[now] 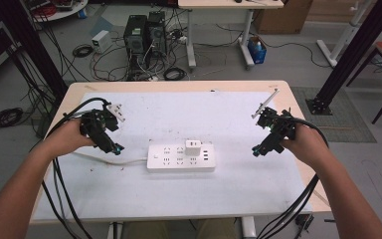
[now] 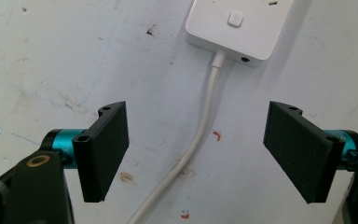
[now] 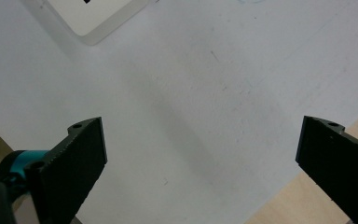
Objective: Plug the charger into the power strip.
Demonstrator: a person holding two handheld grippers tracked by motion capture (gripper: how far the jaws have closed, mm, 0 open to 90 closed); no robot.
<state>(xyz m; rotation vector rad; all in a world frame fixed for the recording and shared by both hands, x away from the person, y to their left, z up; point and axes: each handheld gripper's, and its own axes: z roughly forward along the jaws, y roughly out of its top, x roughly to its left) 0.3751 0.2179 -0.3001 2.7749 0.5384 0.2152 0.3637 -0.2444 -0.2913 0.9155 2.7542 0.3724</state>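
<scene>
Your left gripper (image 1: pixel 113 147) hovers just left of the white power strip (image 1: pixel 180 156), jaws spread with nothing between them; the strip's white cord (image 2: pixel 200 140) runs below the gap. Your right gripper (image 1: pixel 258 150) hangs to the strip's right, apart from it, jaws wide and empty. The strip lies mid-surface (image 1: pixel 229 194) on the white mat, a white charger (image 1: pixel 193 147) plugged into its top.

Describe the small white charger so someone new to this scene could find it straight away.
Start at the white mat covering the table, and find the long white power strip lying at its middle between the two grippers. The charger is the small white block standing plugged into the strip's top, toward its right end. It is the only thing rising above the strip's flat face; the other sockets are bare.
</scene>
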